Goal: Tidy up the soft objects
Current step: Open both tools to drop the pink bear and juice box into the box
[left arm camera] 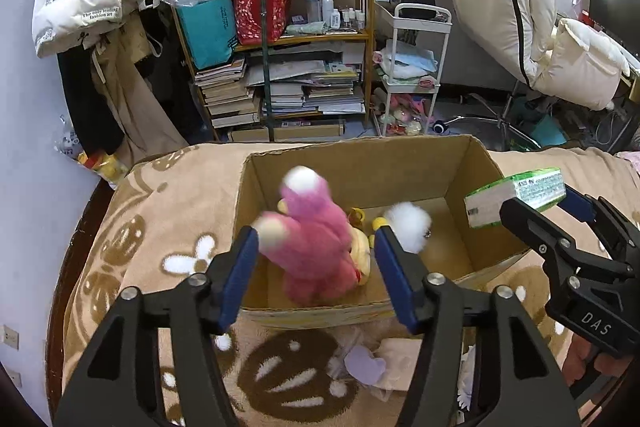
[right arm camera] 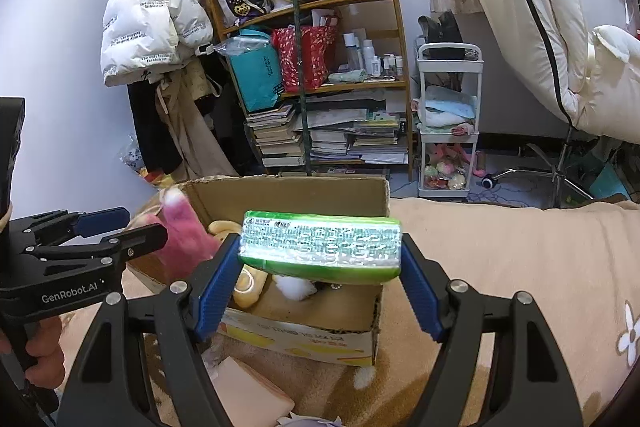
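Pink plush [left arm camera: 316, 239]: blurry, inside the cardboard box [left arm camera: 360, 163], loose between the spread-apart left gripper [left arm camera: 316, 267] pads
Right gripper [right arm camera: 320, 267]: angled down over the box, clamped on the green tissue pack [right arm camera: 320, 247]
Box contents: yellow plush [right arm camera: 248, 283], white pom-pom [left arm camera: 408, 227]
Underneath: tan blanket [left arm camera: 160, 227]

Pink plush toy [left arm camera: 316, 239] (white-tipped), green tissue pack [right arm camera: 320, 247], brown box [left arm camera: 472, 163]

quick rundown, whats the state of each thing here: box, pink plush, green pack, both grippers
cardboard box: open, toys inside
pink plush: in box, blurred, free of pads
green tissue pack: held above box
left gripper: open
right gripper: shut on pack
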`<action>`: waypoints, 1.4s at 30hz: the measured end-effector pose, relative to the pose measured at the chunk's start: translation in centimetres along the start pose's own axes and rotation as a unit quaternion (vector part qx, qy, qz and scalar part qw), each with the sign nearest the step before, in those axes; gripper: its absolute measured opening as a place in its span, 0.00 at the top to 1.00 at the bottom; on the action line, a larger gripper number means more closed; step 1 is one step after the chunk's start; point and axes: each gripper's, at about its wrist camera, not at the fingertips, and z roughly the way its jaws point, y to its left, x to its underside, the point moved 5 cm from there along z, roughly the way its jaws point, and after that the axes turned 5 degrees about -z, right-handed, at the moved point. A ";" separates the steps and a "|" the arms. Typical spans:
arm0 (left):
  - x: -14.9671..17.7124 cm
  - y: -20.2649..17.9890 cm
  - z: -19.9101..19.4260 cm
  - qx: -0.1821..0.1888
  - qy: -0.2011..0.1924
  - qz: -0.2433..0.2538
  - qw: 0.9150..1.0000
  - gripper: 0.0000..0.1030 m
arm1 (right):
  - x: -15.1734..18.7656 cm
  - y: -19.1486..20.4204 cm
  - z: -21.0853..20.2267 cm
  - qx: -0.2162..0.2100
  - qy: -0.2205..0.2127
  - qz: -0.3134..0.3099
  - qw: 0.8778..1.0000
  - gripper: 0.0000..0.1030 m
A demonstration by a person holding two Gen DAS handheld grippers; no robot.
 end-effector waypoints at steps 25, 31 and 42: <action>1.4 3.4 -4.1 -0.025 -0.011 -0.011 1.000 0.08 | 0.1 1.0 -2.5 0.000 0.023 -0.031 0.999 0.07; 2.6 4.2 -4.6 -0.037 0.006 -0.030 0.999 0.04 | 0.8 0.7 -4.6 0.035 0.033 -0.025 0.999 0.01; 6.5 5.2 -5.7 -0.024 0.058 -0.052 0.997 0.03 | 4.8 1.2 -7.0 0.039 0.082 -0.018 0.996 0.01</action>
